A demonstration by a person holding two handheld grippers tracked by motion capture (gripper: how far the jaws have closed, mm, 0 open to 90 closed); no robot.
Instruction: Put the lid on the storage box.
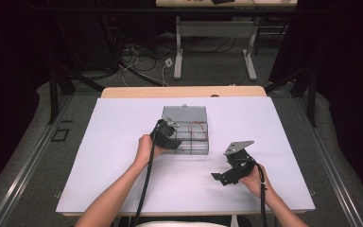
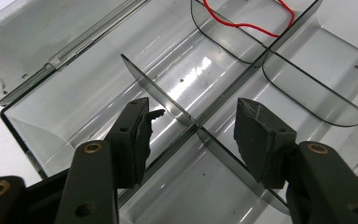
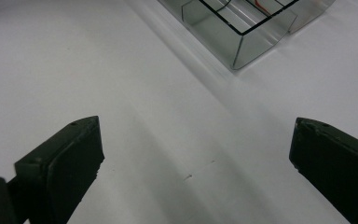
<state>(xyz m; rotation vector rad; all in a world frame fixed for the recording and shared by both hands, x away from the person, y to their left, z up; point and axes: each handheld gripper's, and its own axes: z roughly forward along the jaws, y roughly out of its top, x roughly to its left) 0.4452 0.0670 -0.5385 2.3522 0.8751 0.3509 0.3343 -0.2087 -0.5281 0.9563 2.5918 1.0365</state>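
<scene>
A clear plastic compartment box (image 1: pixel 185 124) lies open on the white table (image 1: pixel 118 156), its lid folded back. A red cord (image 1: pixel 198 128) lies in its far right compartment, and the same red cord (image 2: pixel 247 21) shows in the left gripper view. My left gripper (image 1: pixel 172 135) hovers over the box's left side. In its own view the left gripper (image 2: pixel 193 128) is open, jaws straddling a divider wall (image 2: pixel 158 93), nothing held. My right gripper (image 1: pixel 222 177) rests low over the table right of the box. The right gripper (image 3: pixel 196 154) is open wide and empty, with the box corner (image 3: pixel 242 37) ahead.
The white table surface stretches around the box, with bare room at the left and front. A wooden strip (image 1: pixel 184 91) edges the far side. Beyond it stand a desk frame (image 1: pixel 215 47) and floor cables (image 1: pixel 142 59). Dark curtains hang on both sides.
</scene>
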